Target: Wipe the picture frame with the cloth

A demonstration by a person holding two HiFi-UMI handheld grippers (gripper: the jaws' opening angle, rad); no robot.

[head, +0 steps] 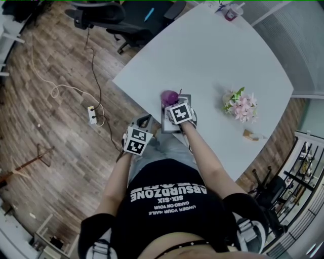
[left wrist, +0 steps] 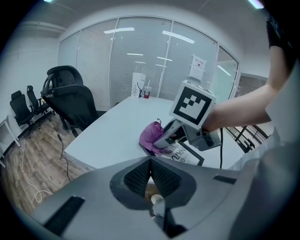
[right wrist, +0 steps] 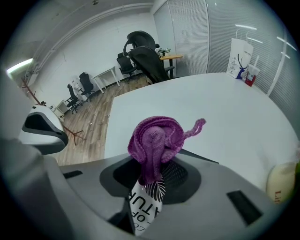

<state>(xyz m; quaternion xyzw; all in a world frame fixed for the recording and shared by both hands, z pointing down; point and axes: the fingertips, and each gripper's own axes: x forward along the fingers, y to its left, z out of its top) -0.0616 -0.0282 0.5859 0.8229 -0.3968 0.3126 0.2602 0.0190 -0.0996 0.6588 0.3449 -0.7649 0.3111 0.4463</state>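
Note:
The picture frame (head: 166, 123) lies flat near the white table's (head: 212, 60) front edge; it has a dark border and a white print with lettering. My right gripper (head: 174, 104) is over it, shut on a bunched purple cloth (head: 169, 96). In the right gripper view the cloth (right wrist: 155, 138) bulges from the closed jaws, with the print of the frame (right wrist: 143, 206) just beneath. My left gripper (head: 143, 121) hangs off the table edge to the left, shut on nothing. From the left gripper view I see the cloth (left wrist: 151, 136) resting on the frame (left wrist: 190, 155).
A bunch of pink flowers (head: 241, 105) and a small brown object (head: 250, 135) lie on the table to the right. A cup (head: 232, 11) stands at the far edge. Office chairs (head: 116, 17) and a power strip with cables (head: 92, 114) are on the wooden floor.

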